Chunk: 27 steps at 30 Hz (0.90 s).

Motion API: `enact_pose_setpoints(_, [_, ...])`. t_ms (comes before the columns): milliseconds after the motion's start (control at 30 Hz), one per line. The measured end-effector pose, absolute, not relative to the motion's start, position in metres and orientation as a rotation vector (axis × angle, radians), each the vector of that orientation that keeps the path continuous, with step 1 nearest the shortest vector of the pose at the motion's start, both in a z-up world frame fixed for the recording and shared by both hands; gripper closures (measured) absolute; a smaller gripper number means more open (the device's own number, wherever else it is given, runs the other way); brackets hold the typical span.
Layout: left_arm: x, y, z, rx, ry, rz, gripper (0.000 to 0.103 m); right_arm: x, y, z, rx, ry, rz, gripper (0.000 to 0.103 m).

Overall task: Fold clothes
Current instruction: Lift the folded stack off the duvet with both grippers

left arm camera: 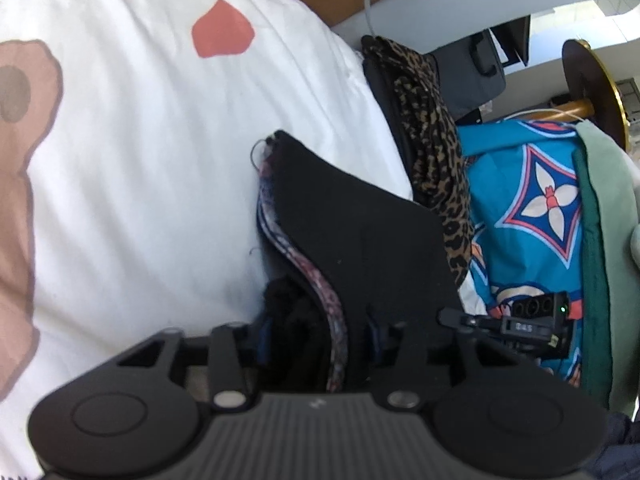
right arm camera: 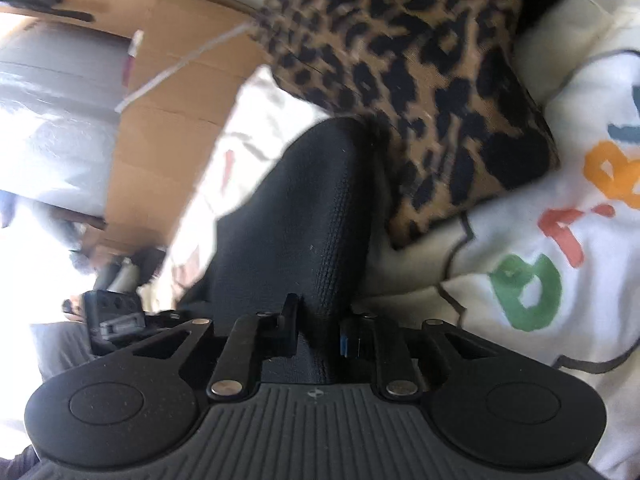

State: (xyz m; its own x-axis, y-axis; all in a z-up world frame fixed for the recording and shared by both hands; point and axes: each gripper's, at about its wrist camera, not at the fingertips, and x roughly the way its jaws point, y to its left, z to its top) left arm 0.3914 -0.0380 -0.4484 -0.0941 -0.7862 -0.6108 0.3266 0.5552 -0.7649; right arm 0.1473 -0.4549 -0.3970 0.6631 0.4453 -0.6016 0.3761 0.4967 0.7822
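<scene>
Both hand-held grippers, left point(left arm camera: 352, 332) and right point(right arm camera: 316, 328), clamped on black garment point(left arm camera: 360, 232), lifted ahead over white bedding point(left arm camera: 140, 160). Mid-fold, likely; next calls for laying edges together evenly.

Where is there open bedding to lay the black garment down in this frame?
Free: the white printed cover left of the black garment, between the bear print and the heart. Crowded: the right side, with the leopard-print stack, blue patterned fabric and green cloth packed together.
</scene>
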Motion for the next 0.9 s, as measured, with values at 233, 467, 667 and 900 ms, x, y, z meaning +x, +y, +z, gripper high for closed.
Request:
enact_pose_setpoints(233, [0.394, -0.053, -0.455, -0.426, 1.377, -1.056, 0.037, 0.155, -0.453, -0.403, 1.101, 0.919, 0.072, 0.065])
enact_pose_setpoints(467, [0.402, -0.052, -0.451, -0.399, 1.423, -1.014, 0.063, 0.161, -0.448, -0.397, 1.108, 0.950, 0.053, 0.089])
enact_pose_setpoints(667, [0.414, -0.058, -0.437, -0.315, 1.447, -1.022, 0.066, 0.170, -0.445, -0.371, 1.015, 0.981, 0.079, 0.093])
enact_pose_setpoints(900, [0.409, -0.053, -0.408, -0.256, 1.406, -0.989, 0.067, 0.173, -0.432, -0.353, 0.954, 0.980, 0.058, 0.093])
